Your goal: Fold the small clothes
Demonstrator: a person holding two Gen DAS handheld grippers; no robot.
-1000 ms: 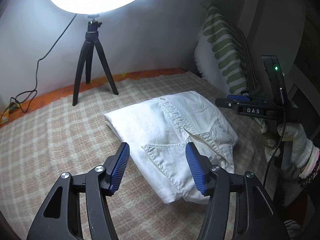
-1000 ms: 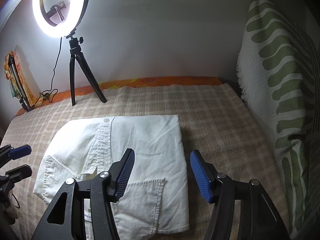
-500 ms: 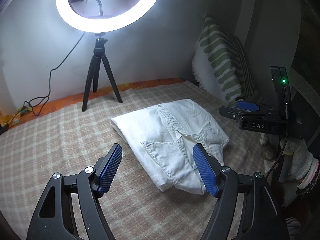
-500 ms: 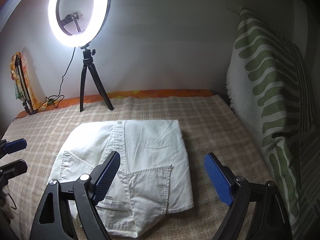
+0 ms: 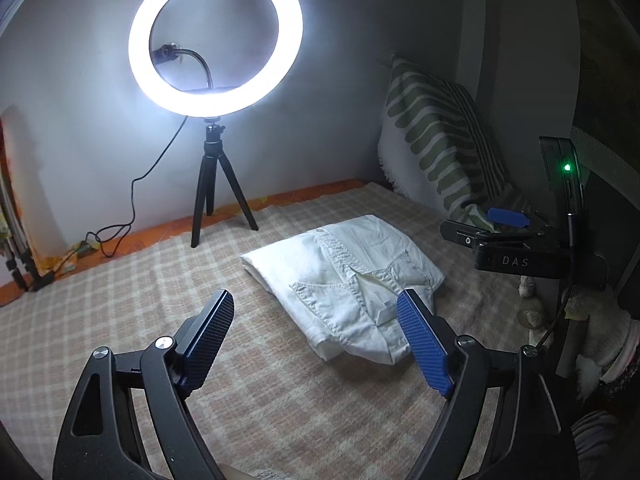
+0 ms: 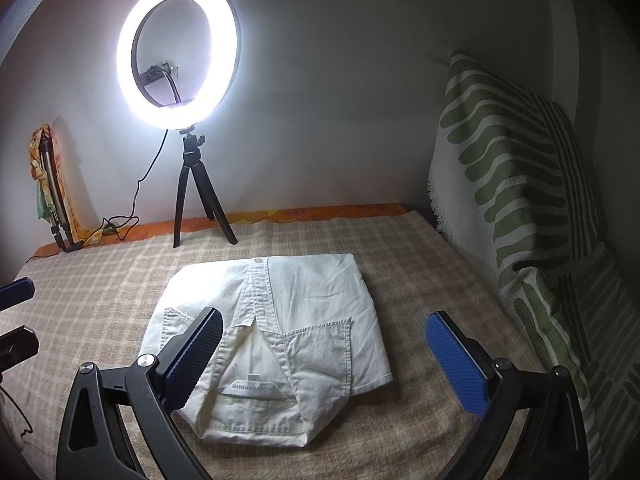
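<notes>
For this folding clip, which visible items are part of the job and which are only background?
Part of the job:
- folded white shirt, lying on the checked blanket
- left hand-held gripper, open, holding nothing
- right hand-held gripper, open, holding nothing

Just lying about:
- ring light on its tripod
- green-striped pillow against the wall
- power cable

left gripper (image 5: 316, 338) jaws spread wide, holding nothing. right gripper (image 6: 324, 354) same, wide apart, empty. both held above the surface.
</notes>
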